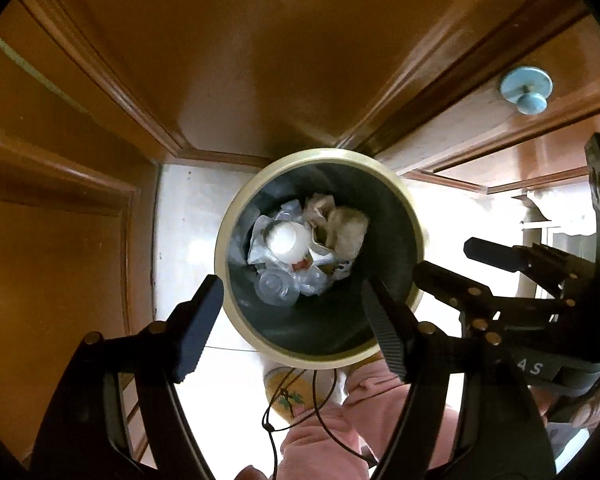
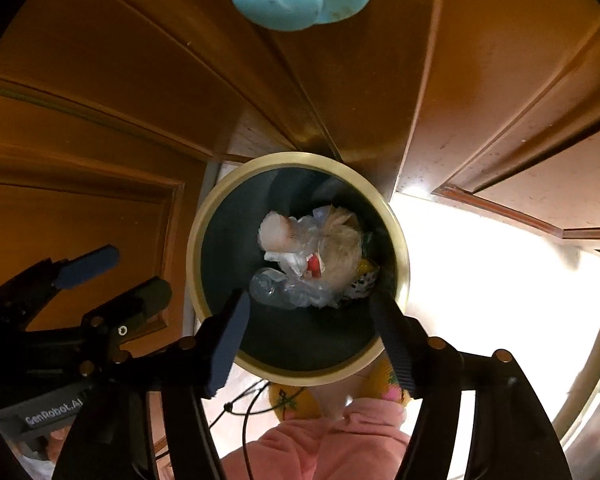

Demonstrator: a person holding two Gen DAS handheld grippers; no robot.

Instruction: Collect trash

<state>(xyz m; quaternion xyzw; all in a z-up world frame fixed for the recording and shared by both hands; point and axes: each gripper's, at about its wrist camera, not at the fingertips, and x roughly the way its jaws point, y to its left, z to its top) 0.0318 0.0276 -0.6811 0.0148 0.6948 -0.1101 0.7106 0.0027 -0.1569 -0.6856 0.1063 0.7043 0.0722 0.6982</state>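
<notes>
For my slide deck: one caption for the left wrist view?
Left gripper open above a cream-rimmed bin holding crumpled trash.

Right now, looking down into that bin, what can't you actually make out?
- Bin bottom: both views, covered by trash.
- Person: both views, only pink clothing shows, cut by the lower edge.
- Floor right of the bin: right wrist view, washed out by glare.

Brown wooden door panels ahead of the tongs, pale blue round knob on the wood to the upper right, white floor beneath, yellow patterned slippers and pink trouser legs behind the tongs, thin black cord hanging there
</notes>
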